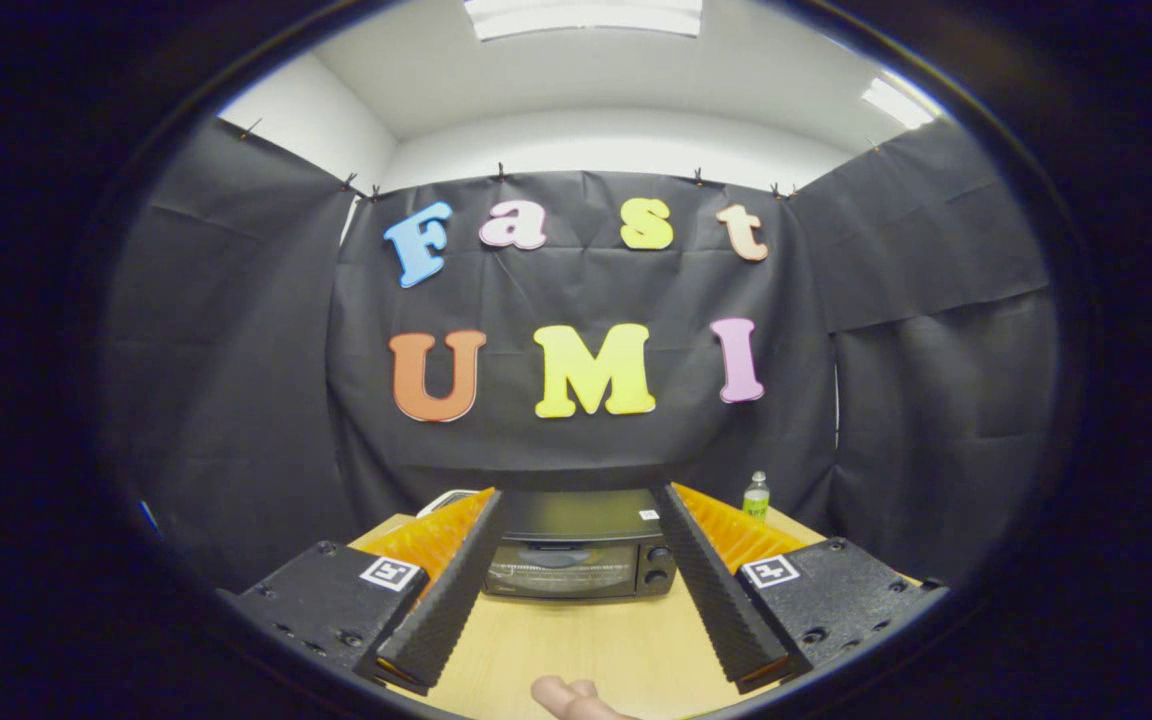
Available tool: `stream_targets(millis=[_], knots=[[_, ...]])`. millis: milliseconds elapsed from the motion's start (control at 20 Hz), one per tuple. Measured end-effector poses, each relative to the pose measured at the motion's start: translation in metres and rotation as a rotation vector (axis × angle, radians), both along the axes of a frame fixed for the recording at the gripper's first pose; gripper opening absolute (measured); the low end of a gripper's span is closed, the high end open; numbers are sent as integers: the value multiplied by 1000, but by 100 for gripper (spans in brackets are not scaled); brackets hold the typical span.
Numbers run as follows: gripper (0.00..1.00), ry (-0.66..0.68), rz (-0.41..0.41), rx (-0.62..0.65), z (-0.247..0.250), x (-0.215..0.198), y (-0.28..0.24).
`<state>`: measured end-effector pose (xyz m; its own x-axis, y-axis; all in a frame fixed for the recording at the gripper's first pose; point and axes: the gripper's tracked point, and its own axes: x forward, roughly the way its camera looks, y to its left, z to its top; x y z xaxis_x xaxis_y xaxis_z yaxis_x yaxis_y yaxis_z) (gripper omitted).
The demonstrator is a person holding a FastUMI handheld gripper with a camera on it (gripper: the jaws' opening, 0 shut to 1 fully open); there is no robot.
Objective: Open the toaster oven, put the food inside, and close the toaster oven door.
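Observation:
A black toaster oven [576,545] stands at the far end of the wooden table [586,640], its glass door shut and two knobs on its right side. It sits beyond my fingers, framed in the gap between them. My gripper [576,495] is open wide, holding nothing, raised above the table and some way back from the oven. A pale rounded piece of food [571,697] lies on the table close in, between and under the fingers' bases.
A small green-labelled bottle [756,496] stands on the table right of the oven, near the back. A white object [446,498] peeks out behind the left finger, left of the oven. Black cloth walls surround the table.

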<state>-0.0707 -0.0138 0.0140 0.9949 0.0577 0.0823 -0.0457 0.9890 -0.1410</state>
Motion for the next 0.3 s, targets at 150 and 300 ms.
stream_targets(millis=[150,300], knots=[[100,23,0,13,-6,1,-2],[100,28,-12,21,-8,2,-7]])
